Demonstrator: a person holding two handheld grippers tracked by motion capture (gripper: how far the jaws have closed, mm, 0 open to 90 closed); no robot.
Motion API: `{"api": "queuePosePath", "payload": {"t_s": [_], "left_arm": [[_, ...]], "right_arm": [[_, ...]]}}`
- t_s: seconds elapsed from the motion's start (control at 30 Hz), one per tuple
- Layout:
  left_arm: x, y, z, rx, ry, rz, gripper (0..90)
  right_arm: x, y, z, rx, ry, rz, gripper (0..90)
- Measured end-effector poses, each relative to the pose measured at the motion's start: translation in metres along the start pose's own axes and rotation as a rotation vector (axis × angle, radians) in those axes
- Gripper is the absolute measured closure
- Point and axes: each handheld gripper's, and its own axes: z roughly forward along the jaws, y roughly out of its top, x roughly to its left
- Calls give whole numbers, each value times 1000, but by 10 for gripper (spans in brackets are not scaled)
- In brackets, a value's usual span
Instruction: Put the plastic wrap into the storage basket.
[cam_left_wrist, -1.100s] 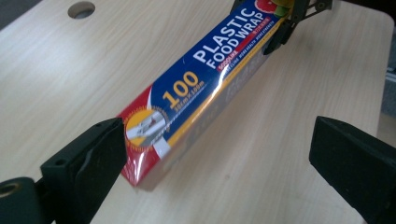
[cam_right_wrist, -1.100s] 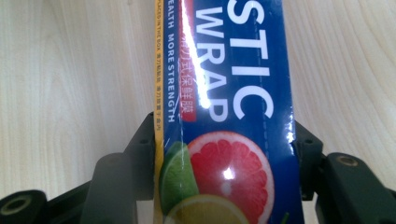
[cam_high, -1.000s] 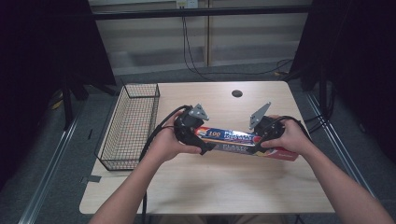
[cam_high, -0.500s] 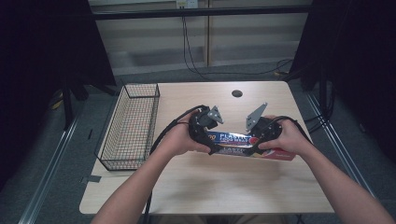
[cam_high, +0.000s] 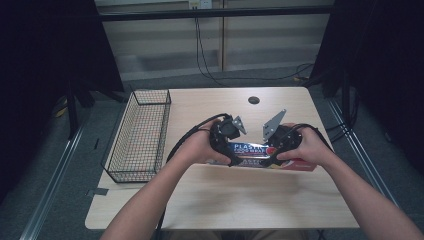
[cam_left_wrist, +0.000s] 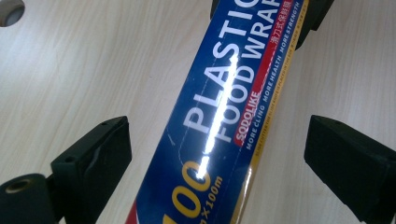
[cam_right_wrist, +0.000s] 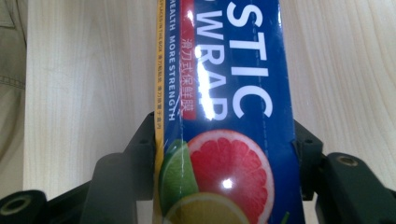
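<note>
Your right gripper (cam_high: 272, 150) clamps the box (cam_left_wrist: 219, 121), which runs lengthwise between your left gripper's (cam_high: 231, 150) wide jaws.

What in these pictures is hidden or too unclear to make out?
- Plastic wrap box, high view: both hands and the left gripper and right gripper cover its ends.
- Left gripper view: the box's ends are cut off by the frame edges.
- Right gripper view: the box hides the fingers' tips.
- Wire basket, high view: the mesh blurs its inside.
</note>
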Motion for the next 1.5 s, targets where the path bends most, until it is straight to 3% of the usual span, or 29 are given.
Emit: {"api": "queuePosePath", "payload": {"t_s": [0.23,0.37,0.77,1.07,1.5], "left_arm": [[0,4,3,8,-14,-8,96],[-1,5,7,38,-17,17,119],[-3,8,14,59,-64,68,250],[-5,9,17,85,-76,84,329],[-4,9,15,106,-88,105,354]], "right_arm": [[1,4,2,-7,2,-14,433],[1,7,2,-7,1,-32,432],[4,12,-1,-32,11,-50,432],[6,14,1,-30,24,-62,432],[7,18,2,-29,30,-77,431]]}}
